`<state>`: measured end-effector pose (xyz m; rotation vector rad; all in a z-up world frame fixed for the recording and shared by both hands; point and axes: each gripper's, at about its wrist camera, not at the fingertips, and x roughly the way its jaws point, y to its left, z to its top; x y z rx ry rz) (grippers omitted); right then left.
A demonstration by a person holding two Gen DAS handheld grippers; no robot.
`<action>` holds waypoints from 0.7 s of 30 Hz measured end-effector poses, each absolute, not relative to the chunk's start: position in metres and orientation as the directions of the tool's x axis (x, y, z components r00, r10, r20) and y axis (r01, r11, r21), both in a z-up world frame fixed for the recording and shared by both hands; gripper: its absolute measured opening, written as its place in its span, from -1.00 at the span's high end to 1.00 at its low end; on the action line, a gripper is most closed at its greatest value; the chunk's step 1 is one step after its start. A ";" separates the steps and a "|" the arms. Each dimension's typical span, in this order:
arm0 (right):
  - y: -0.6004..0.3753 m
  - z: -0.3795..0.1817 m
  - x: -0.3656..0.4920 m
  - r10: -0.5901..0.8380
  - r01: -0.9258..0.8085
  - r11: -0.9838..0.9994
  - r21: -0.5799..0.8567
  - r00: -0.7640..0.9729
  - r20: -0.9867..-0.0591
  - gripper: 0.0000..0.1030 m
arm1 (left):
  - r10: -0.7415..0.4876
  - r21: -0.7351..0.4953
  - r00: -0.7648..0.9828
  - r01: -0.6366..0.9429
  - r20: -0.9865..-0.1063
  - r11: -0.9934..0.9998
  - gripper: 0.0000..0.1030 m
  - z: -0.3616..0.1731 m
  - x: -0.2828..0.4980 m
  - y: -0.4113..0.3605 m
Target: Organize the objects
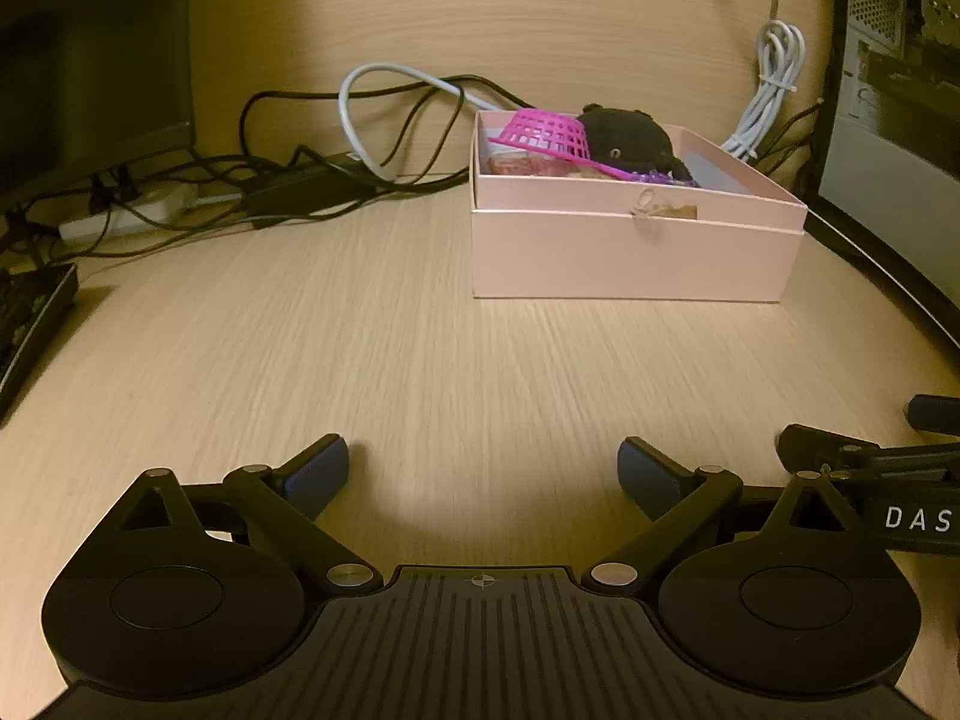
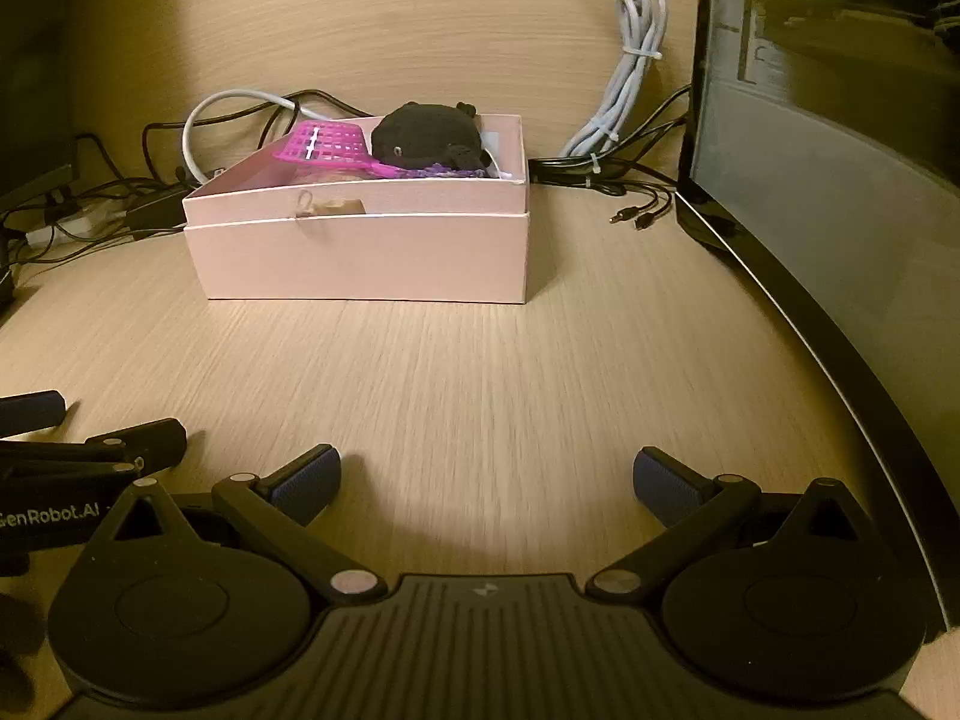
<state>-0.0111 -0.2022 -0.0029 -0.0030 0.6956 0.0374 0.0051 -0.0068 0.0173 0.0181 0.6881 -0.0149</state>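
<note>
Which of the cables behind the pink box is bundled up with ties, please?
The white cable bundle hanging against the wall right of the pink box: it is looped and cinched with ties, while the black cables and the grey cable loop left lie loose.

Left gripper (image 1: 483,468): jaws spread wide, nothing between the blue pads (image 1: 318,471), held low over the surface (image 1: 420,330) and aimed toward the pink box (image 1: 636,252), which lies ahead and to its right. Right gripper (image 2: 486,477): jaws likewise spread wide and empty, low over the surface, with the pink box ahead and to its left. The two grippers sit side by side on the near side of the box, each showing at the edge of the other's view.
</note>
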 end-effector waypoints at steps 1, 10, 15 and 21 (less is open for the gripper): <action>-0.202 -0.003 -0.010 0.034 -0.036 0.999 0.010 0.767 -0.641 -1.00 | -0.007 0.013 0.772 0.020 -0.635 1.000 -0.93 0.017 0.005 -0.007; -0.202 -0.003 -0.009 0.033 -0.036 0.999 0.009 0.767 -0.641 -1.00 | -0.007 0.012 0.773 0.019 -0.635 1.000 -0.93 0.017 0.005 -0.007; -0.202 -0.003 -0.010 0.034 -0.036 0.999 0.009 0.767 -0.641 -1.00 | -0.008 0.012 0.773 0.019 -0.635 1.000 -0.92 0.017 0.006 -0.007; -0.202 -0.003 -0.009 0.034 -0.036 0.999 0.009 0.767 -0.641 -1.00 | -0.007 0.012 0.773 0.018 -0.635 1.000 -0.92 0.017 0.006 -0.007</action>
